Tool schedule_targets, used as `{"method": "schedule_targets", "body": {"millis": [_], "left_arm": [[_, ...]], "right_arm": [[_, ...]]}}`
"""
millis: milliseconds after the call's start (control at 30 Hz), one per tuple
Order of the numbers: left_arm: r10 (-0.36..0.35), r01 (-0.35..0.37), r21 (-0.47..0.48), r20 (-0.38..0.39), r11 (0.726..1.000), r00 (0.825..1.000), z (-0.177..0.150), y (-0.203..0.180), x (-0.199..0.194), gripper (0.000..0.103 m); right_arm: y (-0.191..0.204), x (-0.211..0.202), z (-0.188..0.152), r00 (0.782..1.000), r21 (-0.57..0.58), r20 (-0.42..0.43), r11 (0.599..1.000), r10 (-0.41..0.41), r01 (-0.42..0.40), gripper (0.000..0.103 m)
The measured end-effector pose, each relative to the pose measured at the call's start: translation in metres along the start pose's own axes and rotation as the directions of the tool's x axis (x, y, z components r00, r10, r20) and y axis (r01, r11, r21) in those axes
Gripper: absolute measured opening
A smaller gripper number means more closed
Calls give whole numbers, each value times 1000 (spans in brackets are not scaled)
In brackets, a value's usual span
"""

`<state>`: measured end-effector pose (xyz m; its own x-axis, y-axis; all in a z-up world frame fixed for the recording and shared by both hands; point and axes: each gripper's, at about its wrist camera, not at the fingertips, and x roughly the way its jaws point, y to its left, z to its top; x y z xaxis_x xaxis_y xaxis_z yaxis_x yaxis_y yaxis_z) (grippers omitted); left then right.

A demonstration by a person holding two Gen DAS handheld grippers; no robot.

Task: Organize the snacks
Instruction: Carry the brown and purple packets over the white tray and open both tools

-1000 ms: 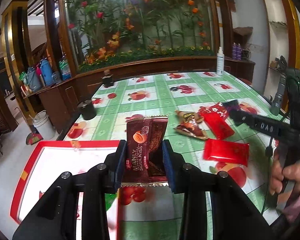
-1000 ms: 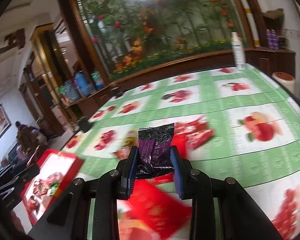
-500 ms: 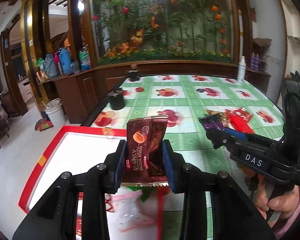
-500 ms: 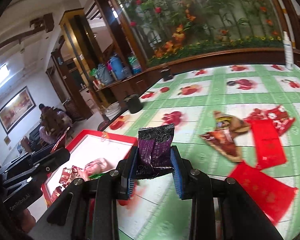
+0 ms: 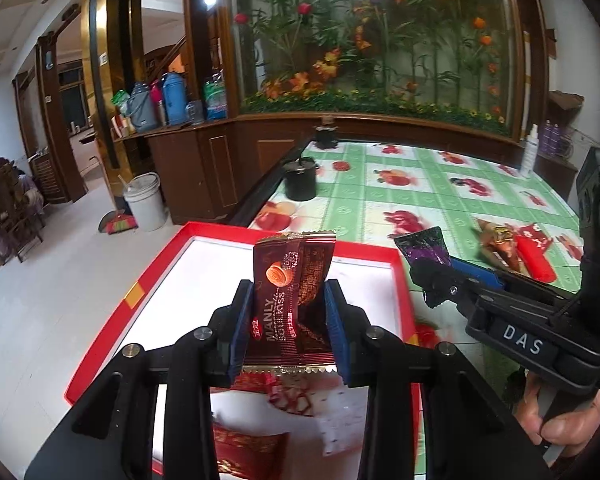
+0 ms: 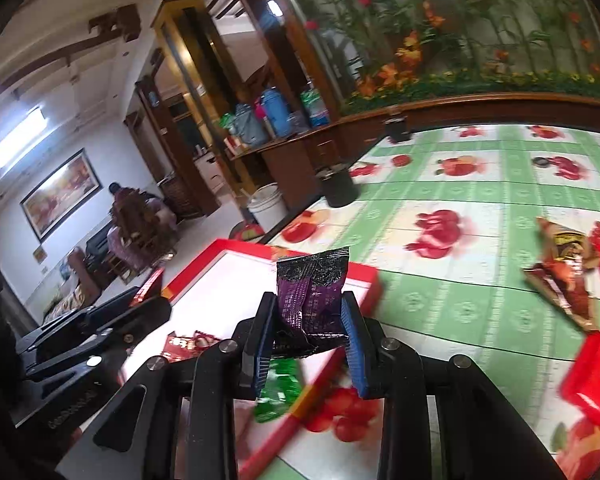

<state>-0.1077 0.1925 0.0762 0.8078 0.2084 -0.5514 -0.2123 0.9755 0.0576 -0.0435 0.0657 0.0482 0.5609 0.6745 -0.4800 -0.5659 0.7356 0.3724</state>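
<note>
Over the red-rimmed tray [image 5: 396,268] at the tabletop's [image 5: 428,196] edge, the left tool [image 5: 289,320] is pinching a brown foil almond-chocolate packet [image 5: 290,296] upright by its lower half, while the right tool [image 6: 309,332] is pinching a crumpled purple wrapper [image 6: 310,300] the same way. Both packets are looking light, soft and slick, buckling between the pads; a mid-body grip seems safest. More snacks [image 6: 568,268] are waiting on the cloth.

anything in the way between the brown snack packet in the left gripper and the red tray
Nothing visible. The brown foil snack packet, clamped in the left gripper, is already above the open white-floored red tray, with only loose packets lying flat below.
</note>
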Motion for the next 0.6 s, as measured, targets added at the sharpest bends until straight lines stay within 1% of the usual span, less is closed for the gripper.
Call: {"method": "schedule_targets", "body": {"millis": [300,600], "left_arm": [[41,-42,-20,-25,999,999,-7,15,10,33],[97,-102,-69,-77,992,992,-12,34,24,34]], "right_arm": [[27,22,-7,998,-46,-50,998,50,-52,32],[30,29,-10,994,-65,-88,996,61,-67,36]]}}
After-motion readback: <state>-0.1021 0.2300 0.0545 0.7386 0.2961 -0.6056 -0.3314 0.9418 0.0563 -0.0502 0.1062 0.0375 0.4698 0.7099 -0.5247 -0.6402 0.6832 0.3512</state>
